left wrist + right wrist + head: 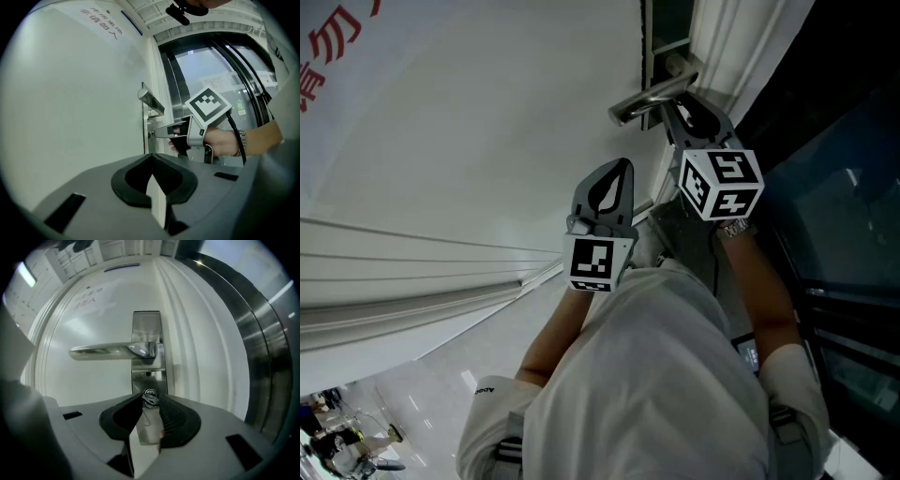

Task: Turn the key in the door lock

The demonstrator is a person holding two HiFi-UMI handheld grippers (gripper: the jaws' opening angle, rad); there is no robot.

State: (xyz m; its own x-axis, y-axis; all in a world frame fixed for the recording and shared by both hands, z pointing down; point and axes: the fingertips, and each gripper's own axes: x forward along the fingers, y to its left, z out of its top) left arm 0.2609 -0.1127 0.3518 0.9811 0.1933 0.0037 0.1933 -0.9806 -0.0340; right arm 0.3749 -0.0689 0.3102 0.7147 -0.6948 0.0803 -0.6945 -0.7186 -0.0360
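Key is looking small, hard and slippery; right gripper is pinching its flat head, left gripper is hanging shut, empty.

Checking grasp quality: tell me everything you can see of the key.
The key is small, silvery metal. Only its head shows, tilted off level, seated in the round cylinder of the steel lock plate below the handle. The right gripper points straight at it, and its jaw tips appear to pinch the head's two ends.
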